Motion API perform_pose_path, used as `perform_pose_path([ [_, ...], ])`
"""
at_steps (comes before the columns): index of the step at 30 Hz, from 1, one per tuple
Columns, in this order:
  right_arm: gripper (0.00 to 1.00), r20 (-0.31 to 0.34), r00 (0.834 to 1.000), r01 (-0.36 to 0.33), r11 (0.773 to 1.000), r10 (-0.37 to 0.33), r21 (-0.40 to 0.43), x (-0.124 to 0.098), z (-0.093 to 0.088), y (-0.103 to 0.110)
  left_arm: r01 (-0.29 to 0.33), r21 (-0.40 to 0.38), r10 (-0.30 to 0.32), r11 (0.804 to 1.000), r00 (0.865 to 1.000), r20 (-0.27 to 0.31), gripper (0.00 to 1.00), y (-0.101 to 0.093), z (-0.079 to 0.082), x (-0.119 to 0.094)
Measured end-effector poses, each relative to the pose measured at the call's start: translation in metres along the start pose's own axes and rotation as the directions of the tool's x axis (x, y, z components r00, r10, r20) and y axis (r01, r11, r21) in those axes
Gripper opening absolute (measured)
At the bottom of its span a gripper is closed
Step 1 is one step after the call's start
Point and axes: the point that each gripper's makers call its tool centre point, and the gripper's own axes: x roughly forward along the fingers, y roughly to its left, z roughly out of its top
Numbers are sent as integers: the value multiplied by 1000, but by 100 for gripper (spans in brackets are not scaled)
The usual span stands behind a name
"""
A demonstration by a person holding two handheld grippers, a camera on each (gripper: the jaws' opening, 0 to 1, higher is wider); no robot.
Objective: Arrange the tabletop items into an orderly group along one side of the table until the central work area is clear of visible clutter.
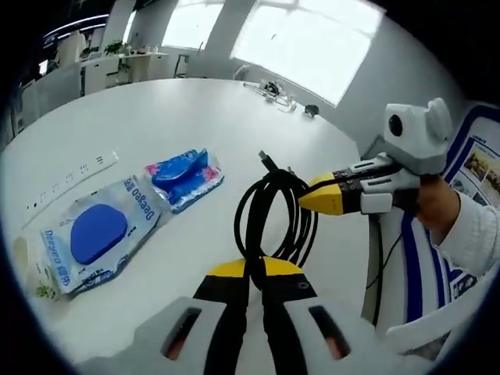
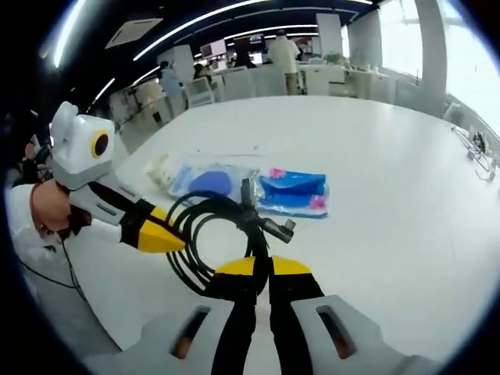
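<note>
left gripper view: the coiled black cable [image 1: 273, 215] hangs above the white table [image 1: 156, 117], pinched at its lower loop by the left gripper [image 1: 256, 269], jaws closed on it. the right gripper [image 1: 312, 195] clamps the coil's other side. left of the cable lie a blue wipes pack [image 1: 183, 178] and a clear packet with a blue pad [image 1: 98, 234].

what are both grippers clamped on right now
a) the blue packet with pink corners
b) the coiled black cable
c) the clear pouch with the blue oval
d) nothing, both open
b: the left gripper and the right gripper are each shut on the coiled black cable, held up above the table, while both packets lie flat on it.
</note>
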Motion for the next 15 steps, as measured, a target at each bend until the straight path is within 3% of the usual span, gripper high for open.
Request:
perform_pose_path([
  [7,2,-22,1000,7,1000,-7,5,9,5,-15,9,-19,-9,1000,1000,-14,2,4,9,13],
  [15,2,-67,998,10,1000,-9,28,22,-4,-30,24,-79,-28,997,999,-43,2,10,4,33],
])
